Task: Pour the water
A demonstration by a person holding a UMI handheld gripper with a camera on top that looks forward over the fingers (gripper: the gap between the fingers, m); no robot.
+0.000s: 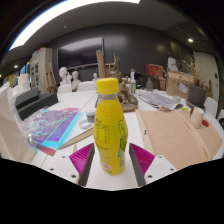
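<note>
Jaws (112,160) sit narrowly spread with the yellow bottle (110,128) upright between them, pink pads (82,158) close at either flank; whether both press on it I cannot tell. Cap looks to be on. Risk: if the grip is loose, tilting to pour could let the smooth bottle slip or twist; no receiving cup is identifiable ahead, so liquid could land on the white surface (170,135) or the colourful sheet (52,125) left of the jaws. Beyond: cluttered workshop, dark wall, shelving, bright ceiling strip (60,10).
</note>
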